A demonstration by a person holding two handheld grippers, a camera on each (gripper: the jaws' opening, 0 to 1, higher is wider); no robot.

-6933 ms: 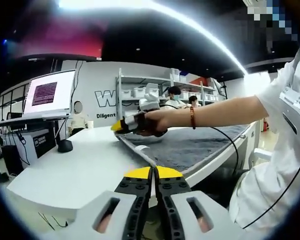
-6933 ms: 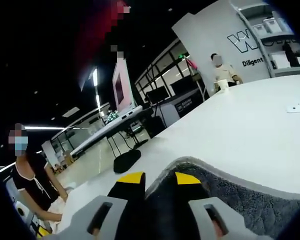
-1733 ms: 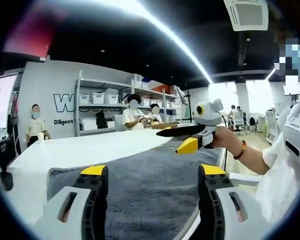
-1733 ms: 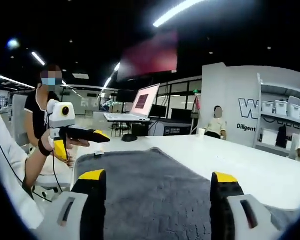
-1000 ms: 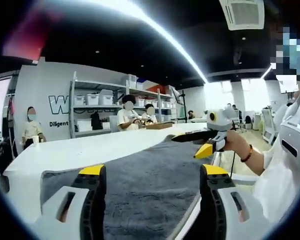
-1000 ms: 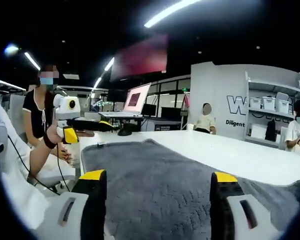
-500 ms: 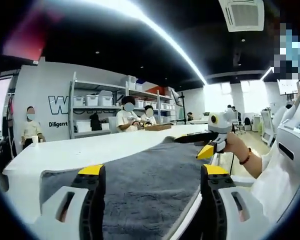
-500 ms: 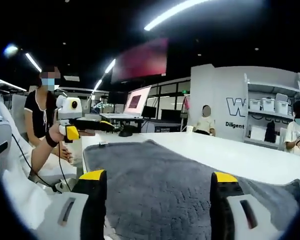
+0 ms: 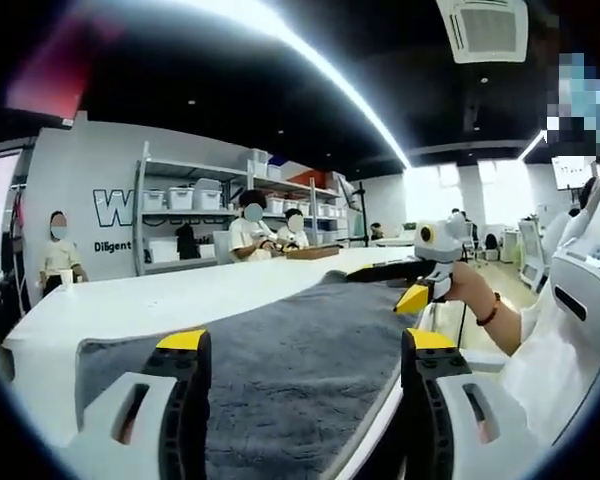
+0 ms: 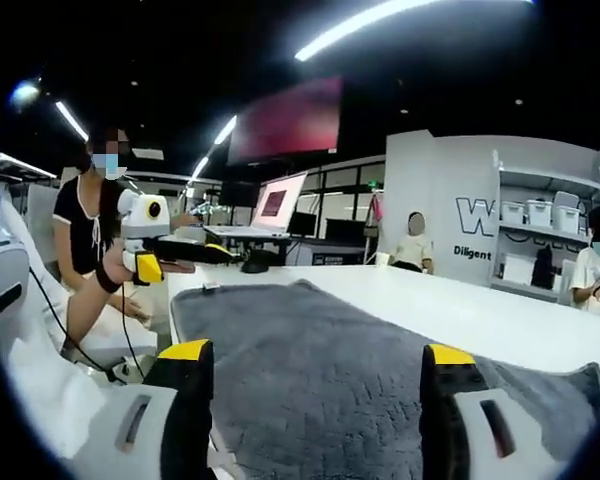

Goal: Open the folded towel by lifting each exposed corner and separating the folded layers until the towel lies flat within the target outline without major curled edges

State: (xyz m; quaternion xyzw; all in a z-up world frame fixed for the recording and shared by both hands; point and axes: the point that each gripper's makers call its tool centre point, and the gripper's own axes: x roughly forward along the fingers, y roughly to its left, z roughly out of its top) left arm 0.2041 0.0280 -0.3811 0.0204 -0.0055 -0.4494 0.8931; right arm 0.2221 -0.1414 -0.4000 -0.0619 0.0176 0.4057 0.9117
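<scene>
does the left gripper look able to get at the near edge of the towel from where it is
Probably yes: the left gripper is open, its jaws straddling the grey towel spread on the white table, with nothing between them; the right gripper is held off to the side.

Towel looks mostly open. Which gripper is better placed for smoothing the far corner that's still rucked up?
Right, probably. In the right gripper view its open jaws sit over the grey towel with the raised corner just beyond. The left gripper hangs off the opposite end.

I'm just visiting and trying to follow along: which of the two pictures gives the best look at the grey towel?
The right gripper view: the towel spreads wide across the white table, with its far edge and a corner in sight. The left gripper view shows the towel too, lying flat, but more of it is hidden behind the tongs.
</scene>
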